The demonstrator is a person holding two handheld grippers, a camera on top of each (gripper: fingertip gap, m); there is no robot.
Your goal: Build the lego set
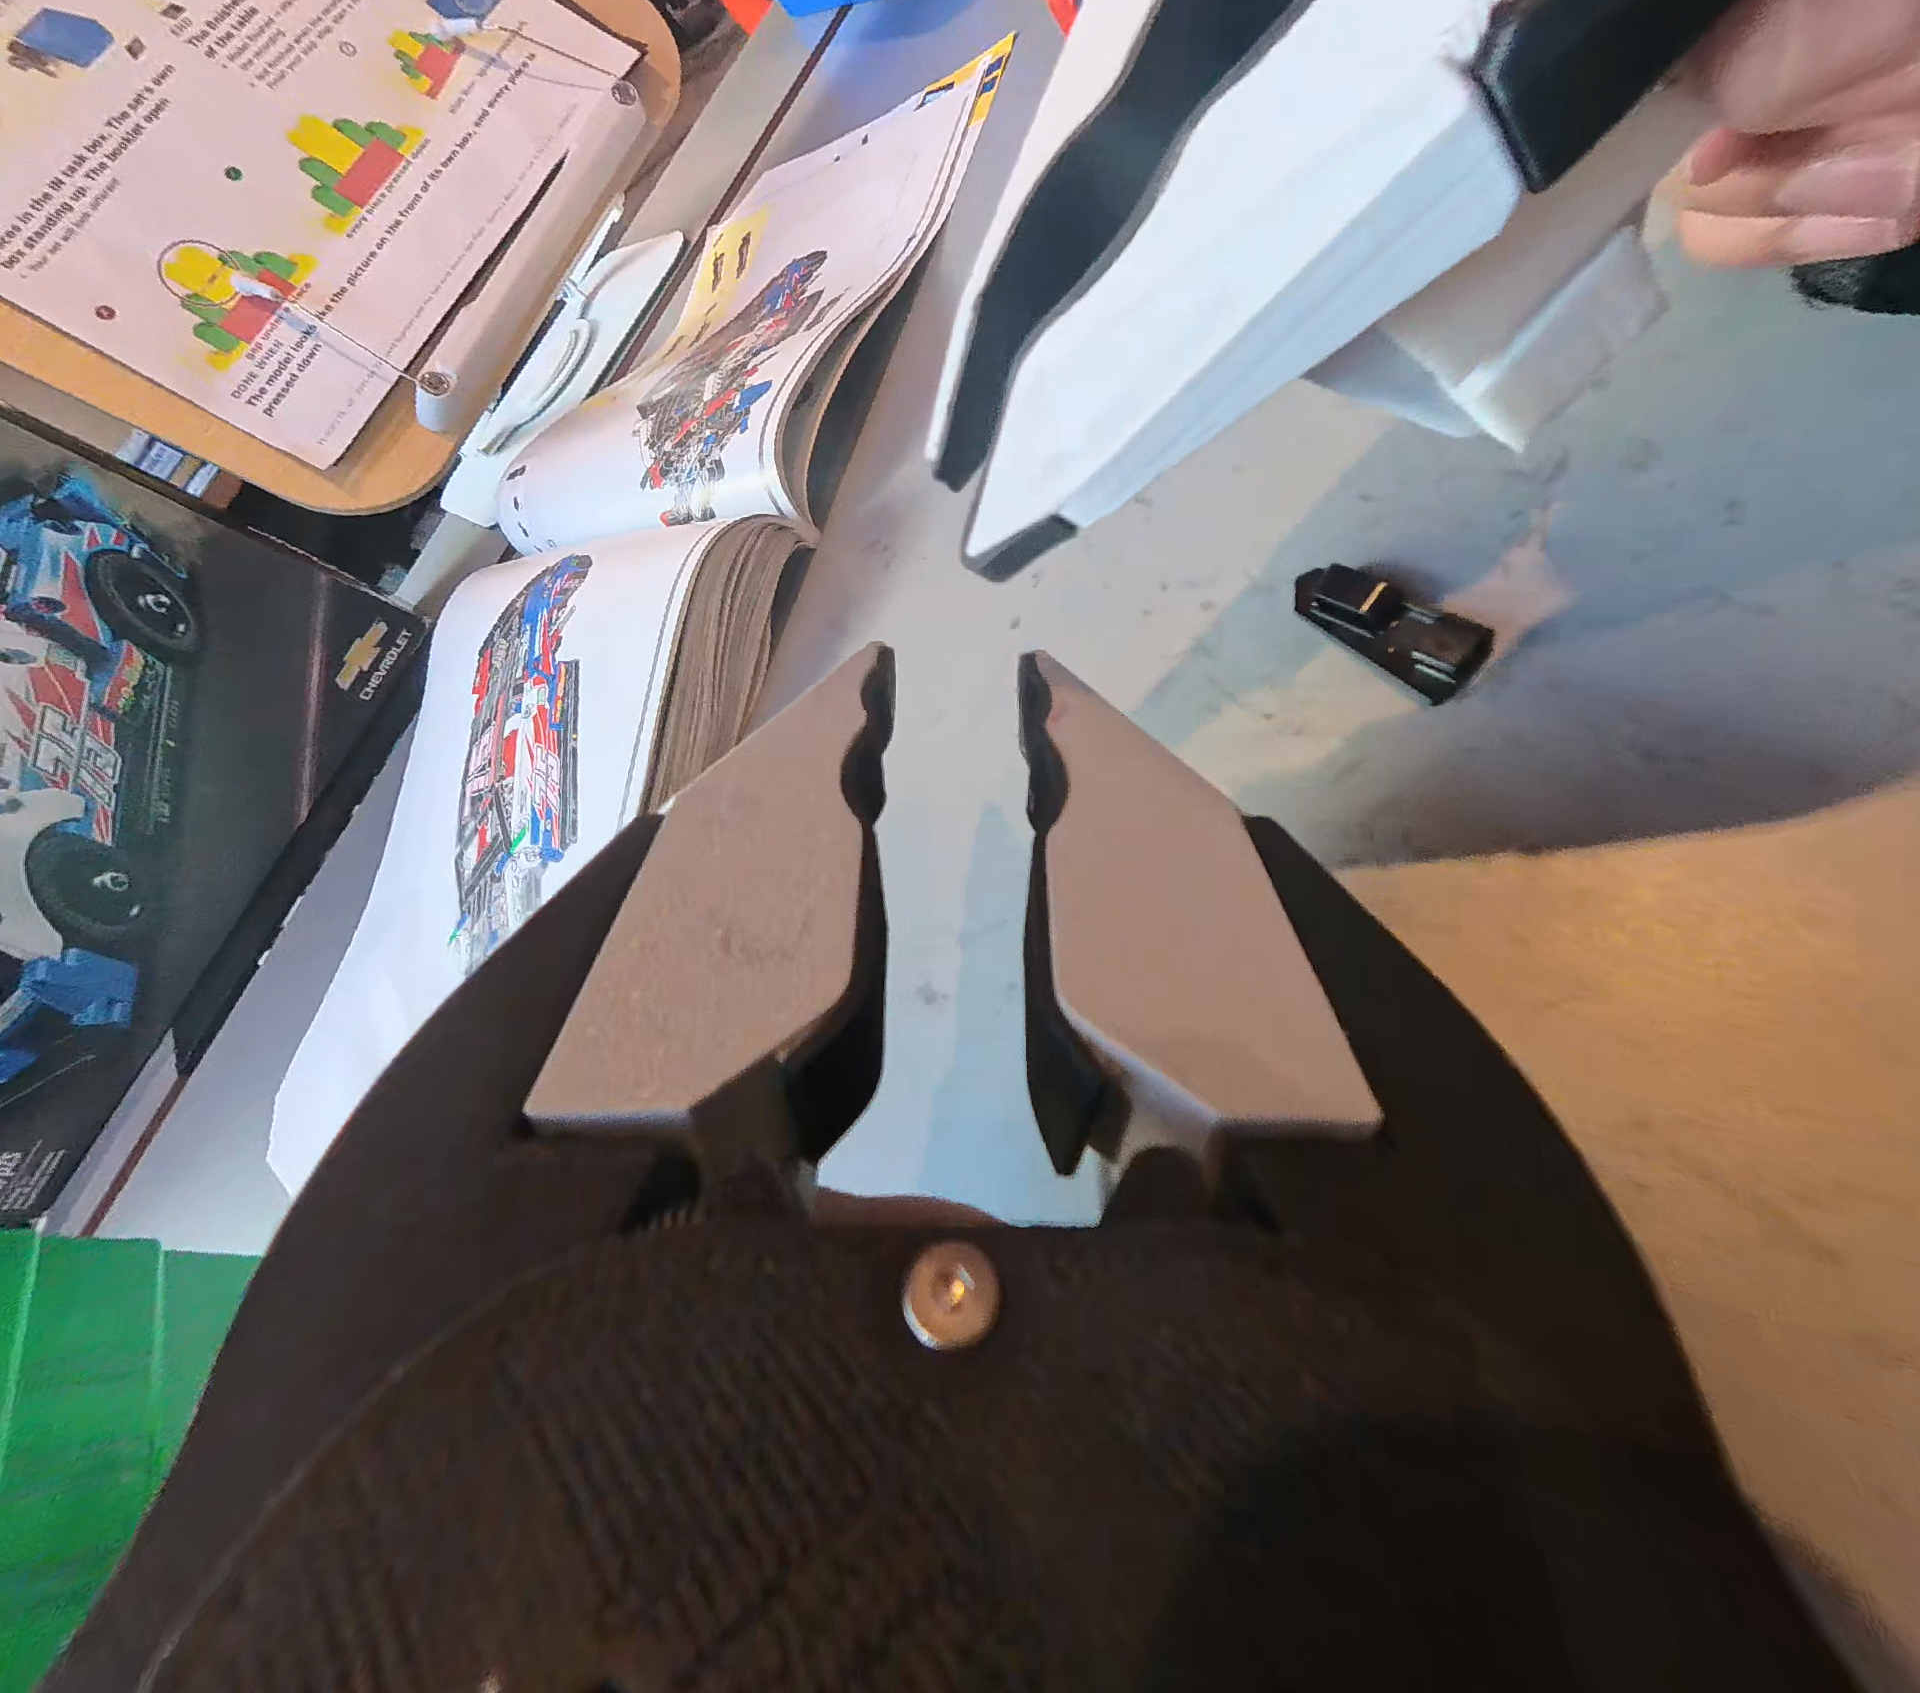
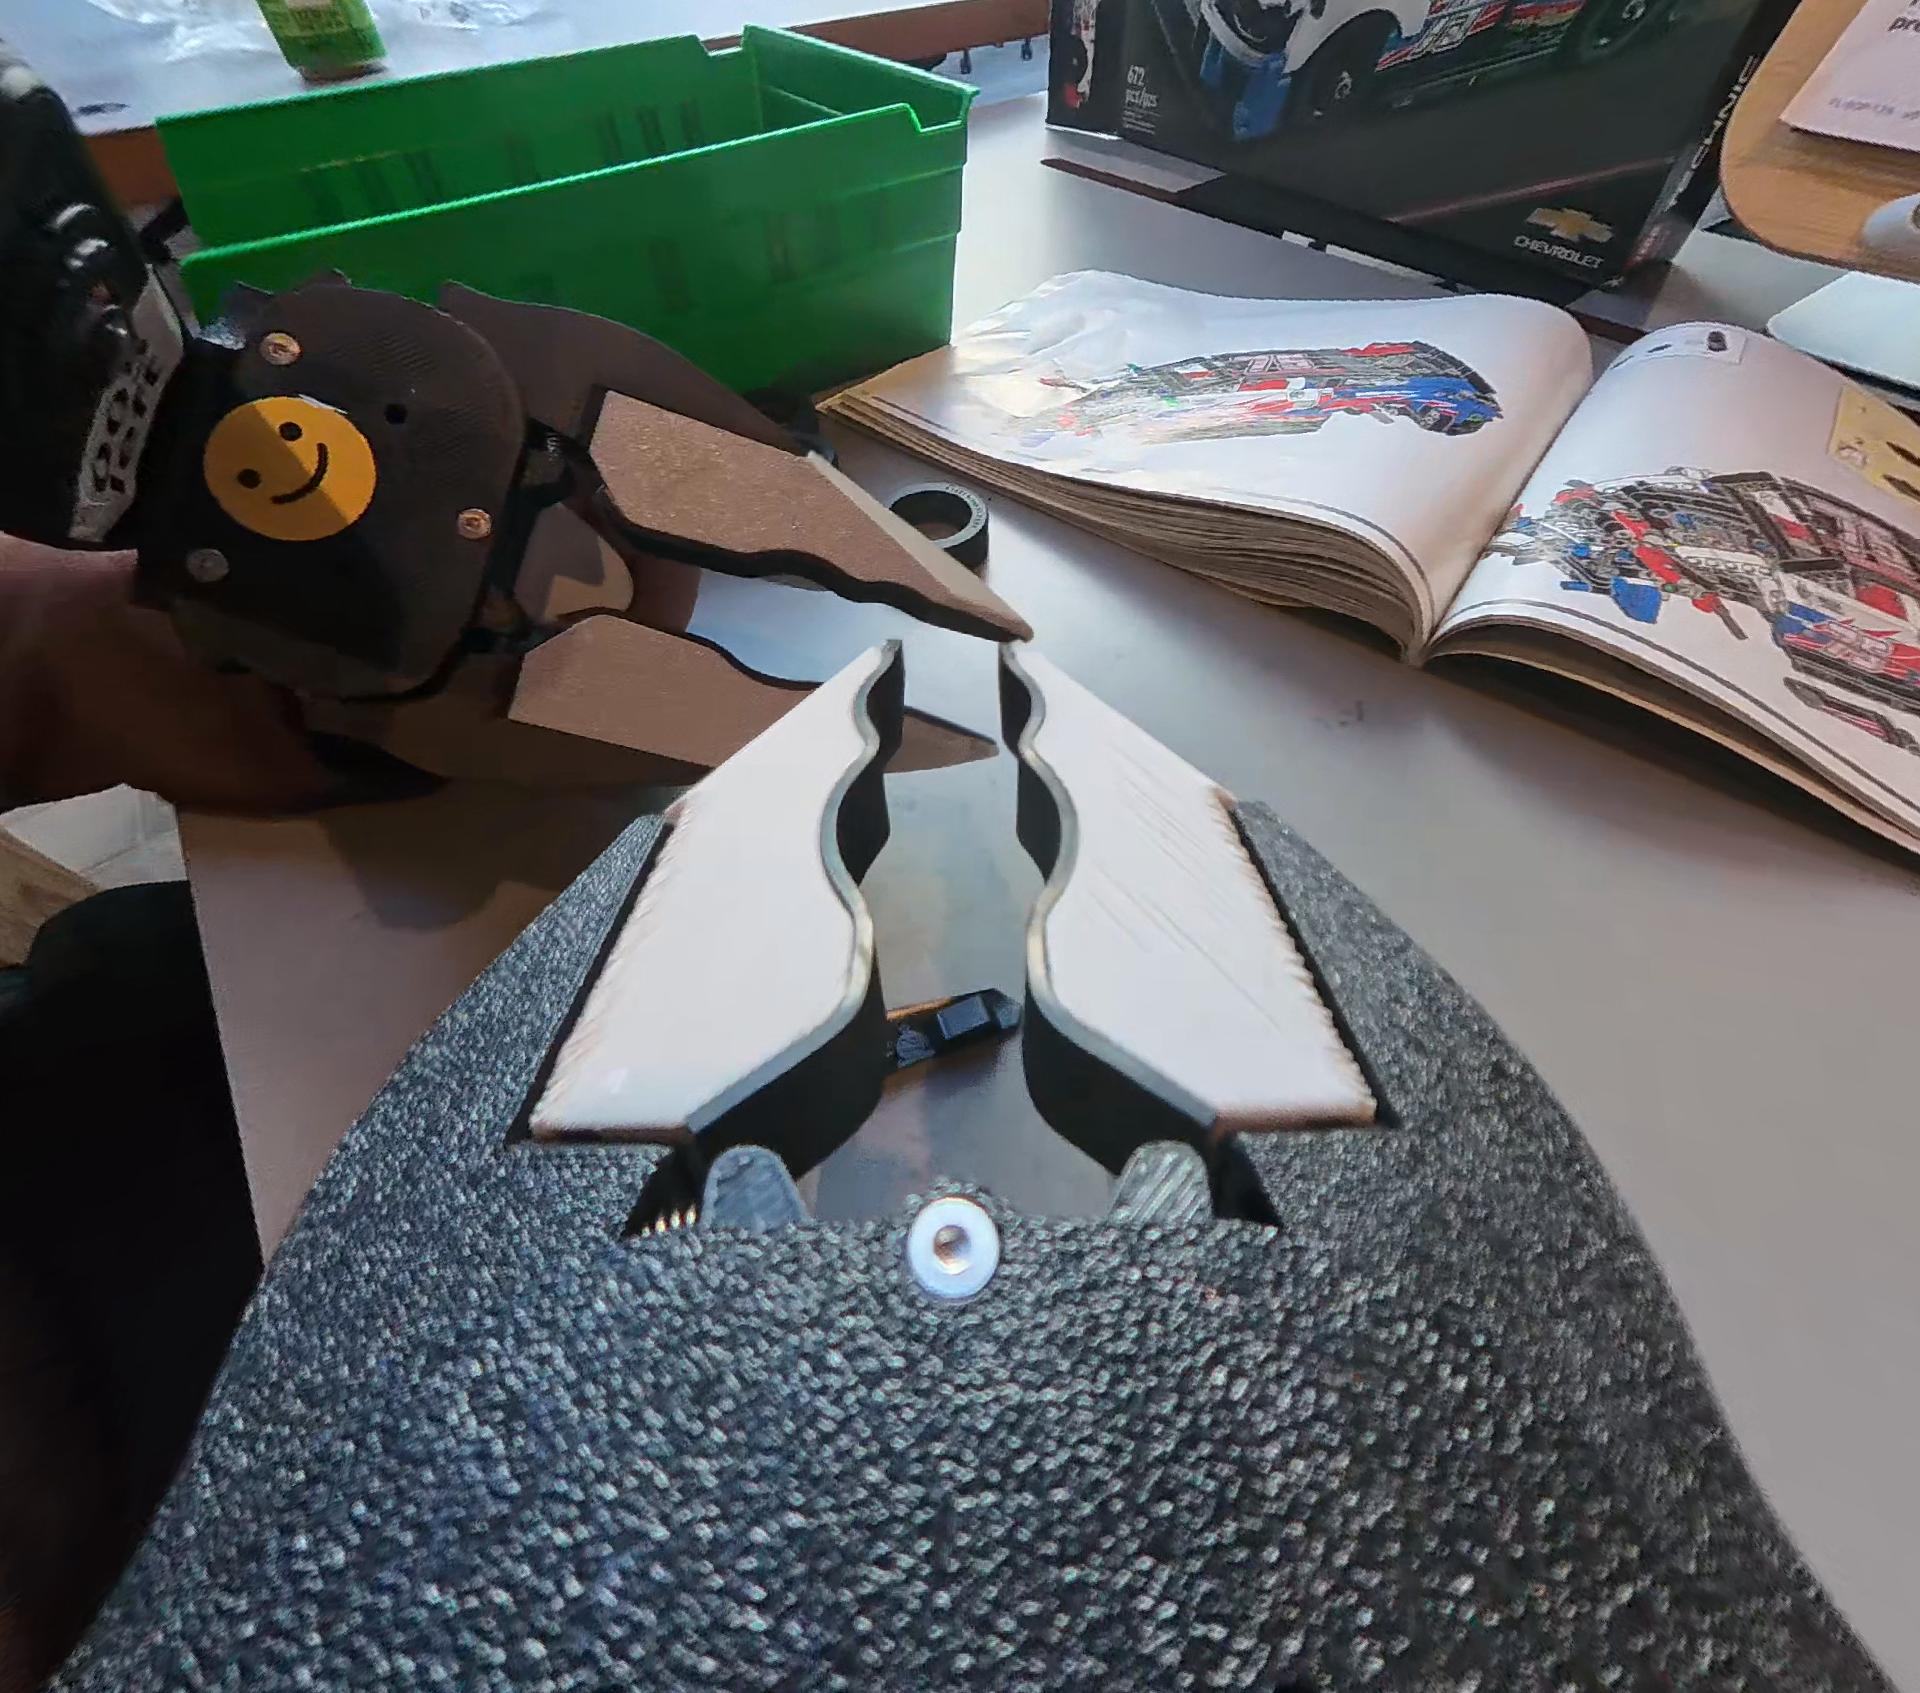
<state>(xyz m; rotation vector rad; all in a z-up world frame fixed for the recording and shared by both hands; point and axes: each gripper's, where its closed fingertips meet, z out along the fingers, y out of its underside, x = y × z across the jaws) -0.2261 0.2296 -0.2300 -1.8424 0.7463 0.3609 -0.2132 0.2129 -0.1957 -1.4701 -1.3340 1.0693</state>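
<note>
Two loose black parts are all that shows of the lego set on the tabletop: a small black piece [image 1: 1392, 630] lying on bare surface toward the near edge, and a black ring [image 2: 943, 513] sitting just beside the green bin [image 2: 582, 209]. In the right wrist view the small black piece [image 2: 951, 1020] sits under the right gripper [image 2: 951, 656], low between its fingers but not touched by them. That gripper's jaws stand apart and hold nothing. The left gripper [image 1: 956, 667] likewise has a clear gap between its fingertips and carries nothing; it hovers over bare table, its tips near those of the right one.

The instruction booklet [image 2: 1403, 480] lies open toward the far side of the tabletop, showing coloured drawings of the car. Behind it the set's box [image 2: 1455, 12] stands upright at the far edge. A printed sheet on a wooden board [image 1: 312, 116] leans near the box.

As a judgement, the build looks barely begun: no assembled section appears anywhere in either view, and neither part is joined to anything. Nearly everything is left, starting with picking up the small black piece, which the right gripper seems best placed to take. Whether the green bin holds further parts cannot be told; its inside is hidden.
</note>
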